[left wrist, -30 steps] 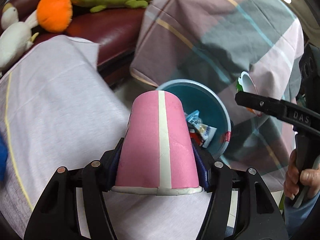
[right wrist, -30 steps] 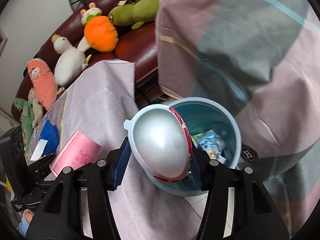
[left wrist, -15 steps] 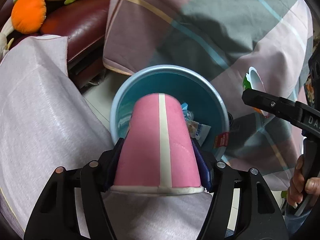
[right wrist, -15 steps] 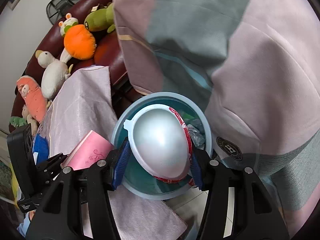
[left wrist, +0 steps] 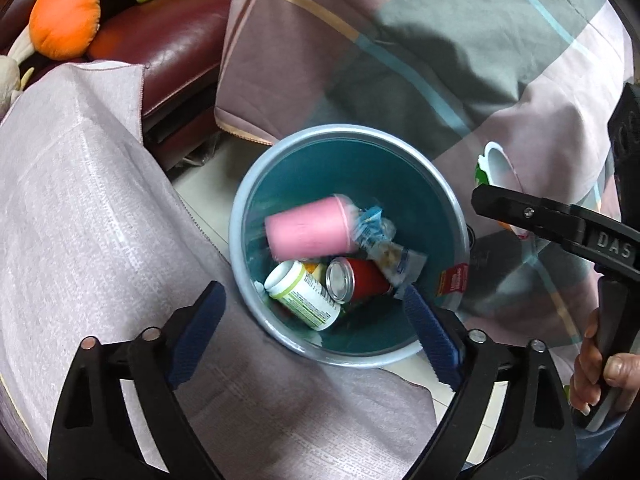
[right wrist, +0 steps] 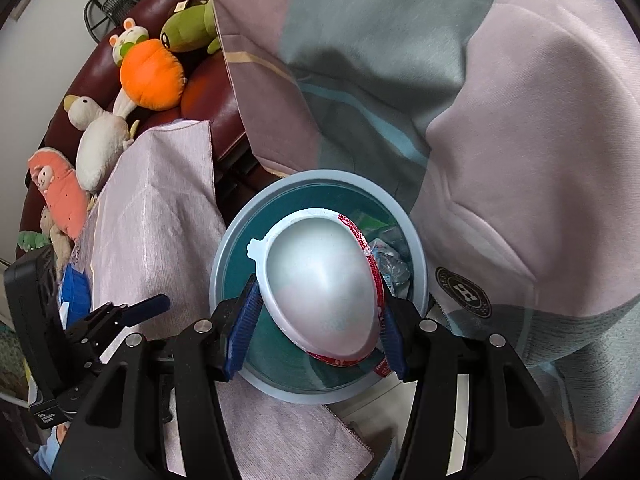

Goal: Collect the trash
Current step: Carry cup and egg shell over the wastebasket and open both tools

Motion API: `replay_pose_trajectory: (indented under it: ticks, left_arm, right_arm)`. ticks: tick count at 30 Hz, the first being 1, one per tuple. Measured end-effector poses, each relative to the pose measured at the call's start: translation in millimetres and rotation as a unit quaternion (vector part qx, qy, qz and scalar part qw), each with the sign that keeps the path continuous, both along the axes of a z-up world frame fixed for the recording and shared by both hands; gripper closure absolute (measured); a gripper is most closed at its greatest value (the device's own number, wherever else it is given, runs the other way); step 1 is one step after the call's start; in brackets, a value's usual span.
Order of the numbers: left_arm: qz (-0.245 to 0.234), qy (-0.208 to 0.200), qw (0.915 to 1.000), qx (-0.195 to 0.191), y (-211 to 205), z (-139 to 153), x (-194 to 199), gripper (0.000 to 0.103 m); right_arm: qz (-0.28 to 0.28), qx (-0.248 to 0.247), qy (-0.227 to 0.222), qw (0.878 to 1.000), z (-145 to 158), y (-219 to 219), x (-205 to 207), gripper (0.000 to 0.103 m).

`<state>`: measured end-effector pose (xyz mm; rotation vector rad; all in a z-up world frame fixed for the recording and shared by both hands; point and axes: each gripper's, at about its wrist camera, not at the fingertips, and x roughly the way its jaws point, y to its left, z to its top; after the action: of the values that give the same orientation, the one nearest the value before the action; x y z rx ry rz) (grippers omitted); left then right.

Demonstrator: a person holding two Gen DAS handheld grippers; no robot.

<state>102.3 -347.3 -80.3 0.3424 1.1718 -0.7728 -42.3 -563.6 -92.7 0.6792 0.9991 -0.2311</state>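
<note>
A blue trash bin [left wrist: 448, 204] stands on the floor beside the table. In it lie a pink paper cup [left wrist: 306, 232], blurred with motion, a red can [left wrist: 360, 280], a white bottle [left wrist: 302, 294] and a snack wrapper [left wrist: 384, 248]. My left gripper [left wrist: 316, 316] is open and empty above the bin's near rim. My right gripper [right wrist: 316, 330] is shut on a white plastic bowl with a red rim [right wrist: 320, 284], held over the bin [right wrist: 232, 256]. The left gripper also shows in the right wrist view [right wrist: 132, 312].
A table under a pink-grey cloth [left wrist: 80, 220] lies left of the bin. A dark red sofa [left wrist: 172, 40] with plush toys [right wrist: 150, 74] stands behind it. A checked blanket [left wrist: 440, 60] hangs over furniture behind the bin. A blue object [right wrist: 74, 292] lies on the table.
My left gripper has opened and the pink cup has dropped into the bin. My right gripper has kept the bowl and moved further over the bin.
</note>
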Motion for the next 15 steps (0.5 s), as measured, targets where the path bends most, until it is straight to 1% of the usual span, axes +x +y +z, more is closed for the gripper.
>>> replay_pose_trajectory:
  ticks: [10, 12, 13, 15]
  left_arm:
    - [0.012, 0.011, 0.9998, -0.011, 14, 1, 0, 0.011]
    - [0.014, 0.012, 0.9997, -0.014, 17, 0, 1, 0.011]
    - [0.016, 0.014, 0.9997, -0.015, 19, 0, 1, 0.011]
    - [0.020, 0.016, 0.9995, -0.019, 22, 0, 2, 0.011]
  right_arm:
    - [0.016, -0.007, 0.020, 1.000, -6, 11, 17, 0.050]
    - [0.017, -0.005, 0.025, 1.000, -7, 13, 21, 0.041]
    - [0.015, -0.004, 0.025, 1.000, -8, 13, 22, 0.033]
    - [0.014, -0.006, 0.028, 1.000, -7, 15, 24, 0.032]
